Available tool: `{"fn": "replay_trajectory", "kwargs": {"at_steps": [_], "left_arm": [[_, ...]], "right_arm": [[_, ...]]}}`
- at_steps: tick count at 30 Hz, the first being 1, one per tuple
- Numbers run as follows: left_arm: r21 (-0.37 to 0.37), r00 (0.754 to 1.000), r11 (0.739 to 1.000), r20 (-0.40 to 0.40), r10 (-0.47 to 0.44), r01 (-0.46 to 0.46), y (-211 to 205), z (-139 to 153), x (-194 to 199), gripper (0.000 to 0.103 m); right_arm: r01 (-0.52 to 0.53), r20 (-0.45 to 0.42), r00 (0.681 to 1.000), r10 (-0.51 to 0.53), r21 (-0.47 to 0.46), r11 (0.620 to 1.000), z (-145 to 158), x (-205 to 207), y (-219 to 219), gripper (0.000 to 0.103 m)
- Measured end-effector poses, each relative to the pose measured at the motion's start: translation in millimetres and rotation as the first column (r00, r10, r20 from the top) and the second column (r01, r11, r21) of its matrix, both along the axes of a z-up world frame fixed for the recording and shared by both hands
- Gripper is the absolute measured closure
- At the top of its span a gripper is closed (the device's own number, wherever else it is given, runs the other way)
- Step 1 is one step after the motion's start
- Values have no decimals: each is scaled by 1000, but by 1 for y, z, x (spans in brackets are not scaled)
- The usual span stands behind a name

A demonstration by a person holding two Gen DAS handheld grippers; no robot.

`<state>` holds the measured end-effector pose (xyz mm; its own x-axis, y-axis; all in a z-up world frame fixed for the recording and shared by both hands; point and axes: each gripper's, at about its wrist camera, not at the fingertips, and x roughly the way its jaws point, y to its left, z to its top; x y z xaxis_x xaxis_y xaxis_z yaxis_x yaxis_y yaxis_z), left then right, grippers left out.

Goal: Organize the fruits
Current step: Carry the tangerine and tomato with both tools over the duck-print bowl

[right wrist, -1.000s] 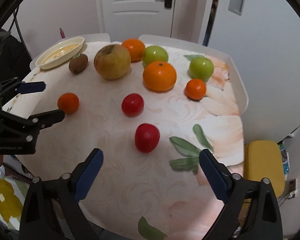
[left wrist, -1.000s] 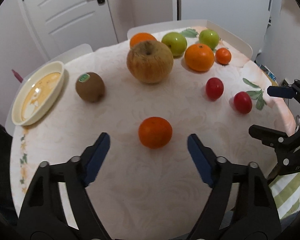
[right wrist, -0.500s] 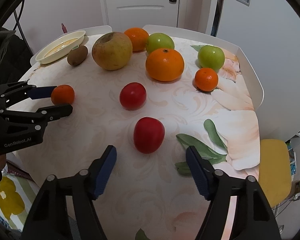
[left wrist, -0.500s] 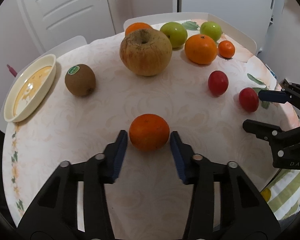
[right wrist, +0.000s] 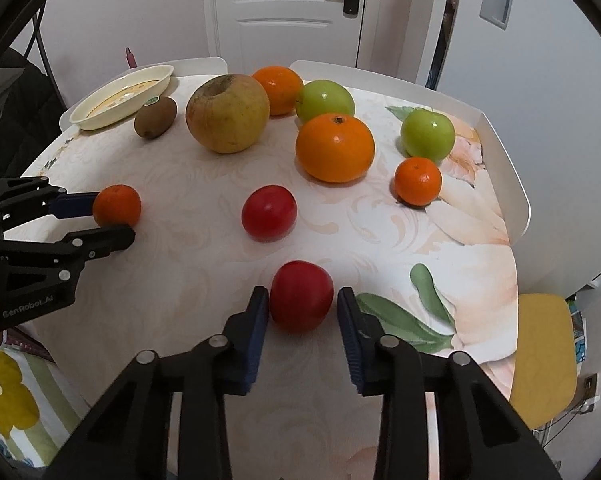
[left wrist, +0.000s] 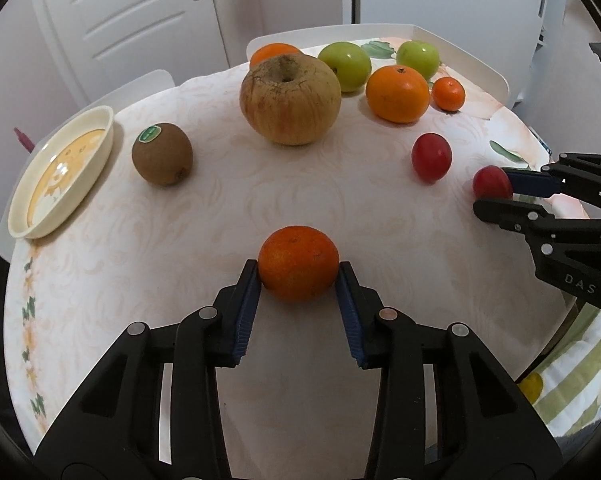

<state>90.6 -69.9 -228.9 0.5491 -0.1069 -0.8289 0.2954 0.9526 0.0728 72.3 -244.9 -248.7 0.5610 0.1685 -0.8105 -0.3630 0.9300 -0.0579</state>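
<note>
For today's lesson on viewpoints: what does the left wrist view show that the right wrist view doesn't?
Only the left wrist view: the left hand-held gripper seen along its own fingers, shut on the small orange. Only the right wrist view: the right hand-held gripper from behind, its jaws just closed on the red fruit, and a yellow chair seat. Both: the kiwi, large apple and cream dish.
</note>
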Motion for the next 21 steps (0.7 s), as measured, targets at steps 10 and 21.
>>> {"fn": "replay_trajectory", "kwargs": {"at_steps": [10, 21], "left_arm": [[-18, 1000, 1000, 13, 25, -24, 4, 14, -1, 61], [-47, 989, 992, 89, 122, -118, 35, 70, 3, 61]], "right_arm": [[-3, 13, 1000, 3, -2, 1000, 10, 2, 1, 75], [-60, 56, 997, 59, 28, 998, 55, 13, 21, 75]]}}
